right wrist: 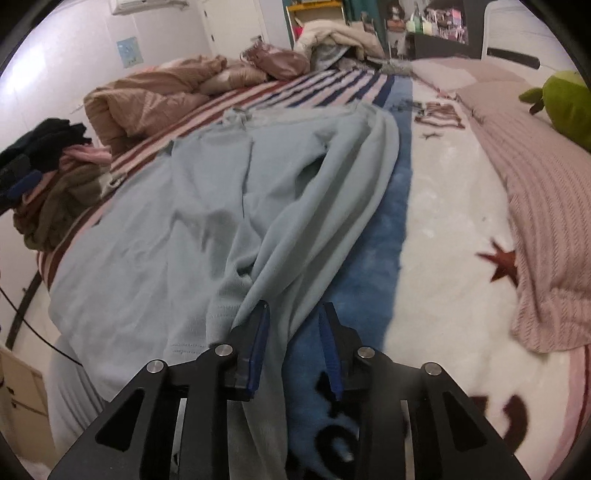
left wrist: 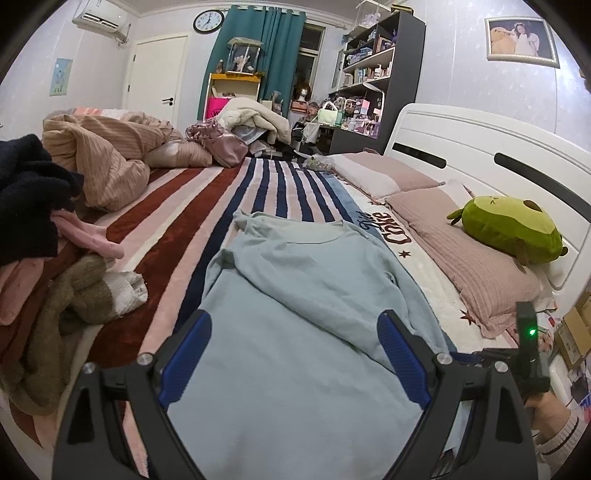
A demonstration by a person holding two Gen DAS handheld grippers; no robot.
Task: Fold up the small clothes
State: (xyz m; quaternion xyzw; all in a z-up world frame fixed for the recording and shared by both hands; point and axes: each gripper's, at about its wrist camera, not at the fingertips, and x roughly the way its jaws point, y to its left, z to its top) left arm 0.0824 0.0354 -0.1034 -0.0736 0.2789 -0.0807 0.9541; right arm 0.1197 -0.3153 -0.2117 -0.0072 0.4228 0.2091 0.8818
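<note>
light: soft, even indoor
blur: right wrist view smeared near the blanket [right wrist: 436, 229]
edges: fisheye bending, dark corners

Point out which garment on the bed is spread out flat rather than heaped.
The light blue top, laid out under the left gripper. The dark, pink and olive clothes sit bunched in a heap beside it.

Soft matt cotton-like pale blue top [right wrist: 207, 206] lies on a fluffy striped blanket [left wrist: 207, 192]; ribbed knit pink pillowcase [left wrist: 476, 266], plush green toy [left wrist: 509, 229]

Pale walls w/ clock [left wrist: 208, 21], AC unit [left wrist: 99, 17], white door [left wrist: 157, 79], teal curtain [left wrist: 256, 48], dark shelving [left wrist: 380, 62] far ahead of gripper.
</note>
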